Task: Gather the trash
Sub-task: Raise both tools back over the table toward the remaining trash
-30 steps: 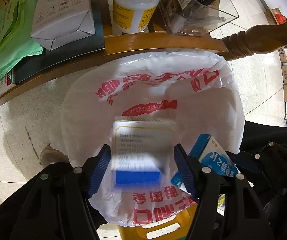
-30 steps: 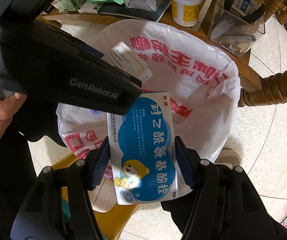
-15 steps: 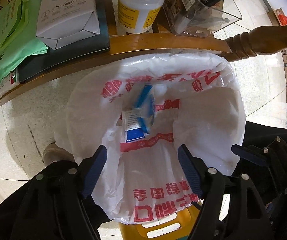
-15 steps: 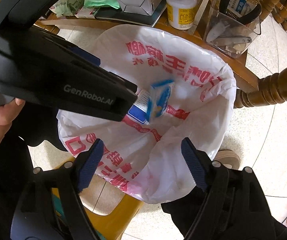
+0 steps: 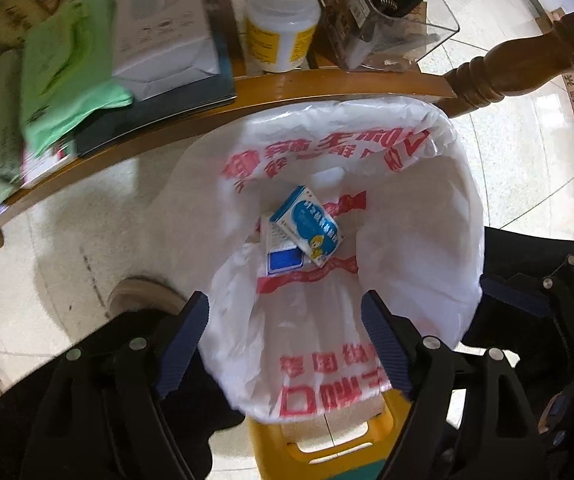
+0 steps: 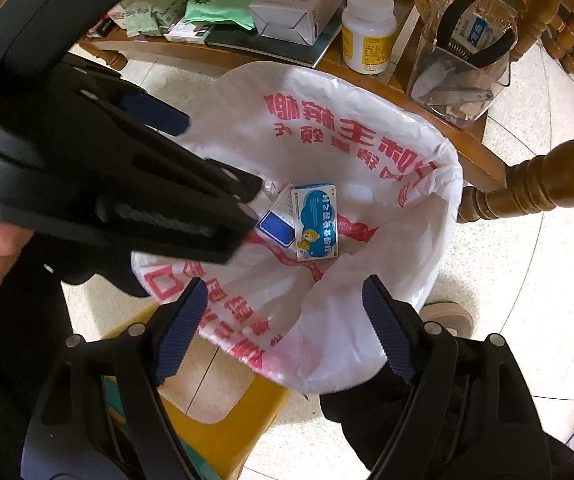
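left claw (image 5: 285, 336): hanging wide over the bag mouth, nothing between the blue pads, jaws just been opening further
right claw (image 6: 283, 328): gaping just as wide, also carrying nothing, pointing straight down into the bag
what's just changed: both cartons gripped a second ago, now lying loose at the bottom of the white bag (image 5: 427, 240), so both drops looking done
blue cartoon carton (image 5: 309, 226): sitting near the middle of the bag floor, printed face up, resting partly on top of the other carton
blue carton's axis: in the left wrist view running from about 10 o'clock to 4 o'clock, cartoon end pointing toward 4; in the right wrist view (image 6: 316, 222) running nearly 12 to 6, cartoon end at 6
white-and-blue carton (image 5: 281, 246): tucked under the first one at its 8 o'clock side, touching it, solid blue end facing 6 o'clock in the left wrist view
its axis: roughly 12 to 6 there, tipped a bit, hard telling exactly how much
bag: hanging open on a yellow stool (image 5: 327, 444), red print around the rim, just below the bench edge
bench (image 5: 327, 84): at 12 o'clock from the bag, still carrying a white pill bottle (image 5: 283, 26), a white box (image 5: 163, 28), green packets (image 5: 67, 80) and a clear holder (image 5: 387, 20)
meaning for the task: two pieces binned, probably reaching back up toward 12 o'clock for more, though guessing which bench items count as trash
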Motion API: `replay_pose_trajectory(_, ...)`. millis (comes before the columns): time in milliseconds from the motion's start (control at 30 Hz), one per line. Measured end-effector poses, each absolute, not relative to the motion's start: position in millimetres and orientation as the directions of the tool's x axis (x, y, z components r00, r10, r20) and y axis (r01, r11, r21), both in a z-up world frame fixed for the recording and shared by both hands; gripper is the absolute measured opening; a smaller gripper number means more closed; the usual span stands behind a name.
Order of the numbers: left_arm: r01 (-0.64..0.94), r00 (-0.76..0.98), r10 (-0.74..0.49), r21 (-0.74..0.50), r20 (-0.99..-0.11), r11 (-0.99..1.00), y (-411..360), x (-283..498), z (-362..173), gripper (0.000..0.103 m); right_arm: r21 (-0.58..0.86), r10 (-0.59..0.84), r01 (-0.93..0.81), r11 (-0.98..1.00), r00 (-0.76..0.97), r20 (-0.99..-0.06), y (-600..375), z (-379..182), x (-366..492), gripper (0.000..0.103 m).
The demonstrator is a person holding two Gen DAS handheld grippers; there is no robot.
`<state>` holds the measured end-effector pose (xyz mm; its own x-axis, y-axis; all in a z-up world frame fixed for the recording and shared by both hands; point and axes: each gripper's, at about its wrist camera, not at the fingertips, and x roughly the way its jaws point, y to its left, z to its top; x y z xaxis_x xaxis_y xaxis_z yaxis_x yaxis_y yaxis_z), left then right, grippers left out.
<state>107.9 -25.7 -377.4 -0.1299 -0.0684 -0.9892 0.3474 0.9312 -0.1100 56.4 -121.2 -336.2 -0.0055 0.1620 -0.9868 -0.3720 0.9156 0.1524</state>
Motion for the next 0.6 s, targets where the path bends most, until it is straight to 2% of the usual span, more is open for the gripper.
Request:
replay_pose_trajectory(100, 0.347, -0.111, -0.058, -0.093, -0.992, 0.933, -17, 97, -353, 0.081, 0.144, 0.172, -0.381, 0.913, 0.039, -0.984, -125, -307, 49, 0.078)
replay_pose_trajectory(200, 0.391, -0.066, -0.093, -0.111, -0.993, 0.914, -10, 76, -313, 0.085, 0.156, 0.213, -0.380, 0.912, 0.111, -0.971, -133, -261, 39, 0.084)
replay_pose_trajectory(300, 0.425, -0.006, -0.117, -0.109, -0.993, 0.899, 0, 56, -263, 0.087, 0.152, 0.240, -0.401, 0.903, 0.180, -0.954, -142, -214, 31, 0.086)
replay_pose_trajectory(500, 0.402, 0.061, -0.227, -0.184, -0.972, 0.897, 26, 49, -151, 0.091, 0.138, 0.309, -0.462, 0.876, 0.318, -0.896, -163, -92, 29, 0.090)
replay_pose_trajectory(600, 0.383, 0.127, -0.232, -0.168, -0.964, 0.908, 35, 63, -92, 0.093, 0.111, 0.333, -0.491, 0.864, 0.392, -0.858, -174, -27, 35, 0.093)
